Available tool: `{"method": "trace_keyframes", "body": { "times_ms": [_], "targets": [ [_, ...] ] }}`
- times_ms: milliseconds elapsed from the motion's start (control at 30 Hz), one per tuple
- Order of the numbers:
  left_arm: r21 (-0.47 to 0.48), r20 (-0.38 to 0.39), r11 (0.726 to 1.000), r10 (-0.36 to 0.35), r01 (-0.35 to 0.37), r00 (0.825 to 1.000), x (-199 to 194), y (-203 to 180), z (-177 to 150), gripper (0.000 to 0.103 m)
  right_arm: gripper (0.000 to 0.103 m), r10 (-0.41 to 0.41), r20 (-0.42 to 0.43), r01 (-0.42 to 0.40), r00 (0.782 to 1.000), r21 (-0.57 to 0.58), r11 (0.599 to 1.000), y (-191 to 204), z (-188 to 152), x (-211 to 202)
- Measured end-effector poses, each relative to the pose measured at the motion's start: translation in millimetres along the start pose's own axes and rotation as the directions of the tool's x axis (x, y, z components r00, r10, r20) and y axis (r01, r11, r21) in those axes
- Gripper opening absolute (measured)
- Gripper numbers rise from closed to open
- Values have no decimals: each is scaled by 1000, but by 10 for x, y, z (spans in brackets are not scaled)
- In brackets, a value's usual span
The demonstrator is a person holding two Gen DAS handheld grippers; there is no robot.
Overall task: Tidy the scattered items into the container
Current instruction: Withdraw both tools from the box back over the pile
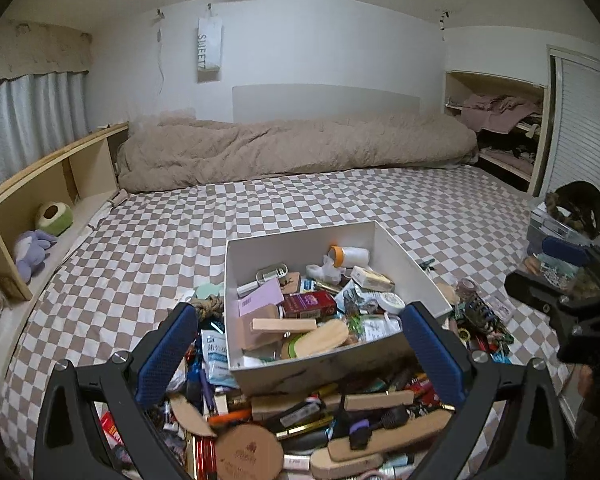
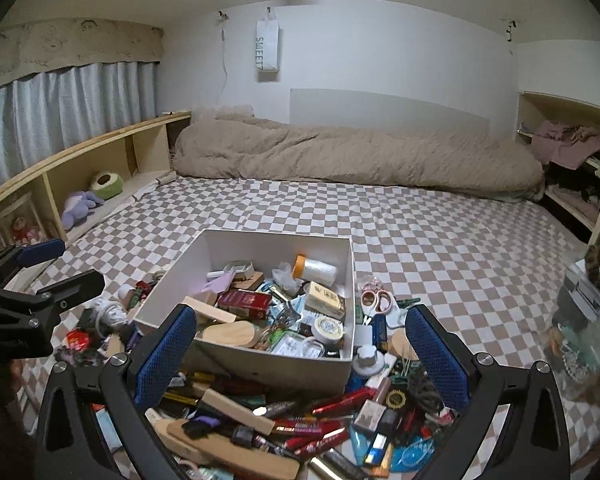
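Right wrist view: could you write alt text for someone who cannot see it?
An open right gripper hovers over a white box half full of small items, on a checkered bed. More clutter lies loose around the box, and the left gripper shows at the left edge.

**Materials and surface finishes**

Box (image 2: 260,368): matt white card, smooth walls; bed sheet (image 2: 420,248): woven cloth, checked, matt; duvet (image 2: 360,156): soft crinkled beige fabric; shelf (image 2: 100,152): pale unvarnished-looking wood; brush handle (image 2: 230,334): smooth light wood; red packet (image 2: 244,304): glossy card; left gripper (image 1: 296,352) and right gripper (image 2: 300,356): matt black plastic frames, textured blue pads, bright metal screws.
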State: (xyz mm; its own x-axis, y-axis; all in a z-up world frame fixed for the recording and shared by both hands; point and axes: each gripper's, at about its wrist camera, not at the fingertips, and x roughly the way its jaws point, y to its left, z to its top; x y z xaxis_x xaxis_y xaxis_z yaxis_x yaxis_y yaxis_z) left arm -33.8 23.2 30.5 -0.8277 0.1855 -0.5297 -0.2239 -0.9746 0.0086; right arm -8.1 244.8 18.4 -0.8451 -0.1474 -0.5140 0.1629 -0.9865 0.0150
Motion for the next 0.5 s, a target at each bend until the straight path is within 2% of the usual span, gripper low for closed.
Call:
{"method": "trace_keyframes", "body": {
  "times_ms": [167, 300, 500],
  "targets": [
    [1, 19, 1000, 4, -4, 1000, -238, -9, -165, 103, 103, -9, 24, 9, 1000, -4, 1000, 11, -106, -232],
    [1, 36, 1000, 12, -12, 999, -408, -17, -267, 103, 103, -49, 34, 50, 998, -28, 998, 33, -213, -377],
    [47, 84, 998, 33, -38, 996, -667, -122, -399, 103, 103, -50, 49, 52, 998, -25, 998, 44, -364, -572]
  ]
}}
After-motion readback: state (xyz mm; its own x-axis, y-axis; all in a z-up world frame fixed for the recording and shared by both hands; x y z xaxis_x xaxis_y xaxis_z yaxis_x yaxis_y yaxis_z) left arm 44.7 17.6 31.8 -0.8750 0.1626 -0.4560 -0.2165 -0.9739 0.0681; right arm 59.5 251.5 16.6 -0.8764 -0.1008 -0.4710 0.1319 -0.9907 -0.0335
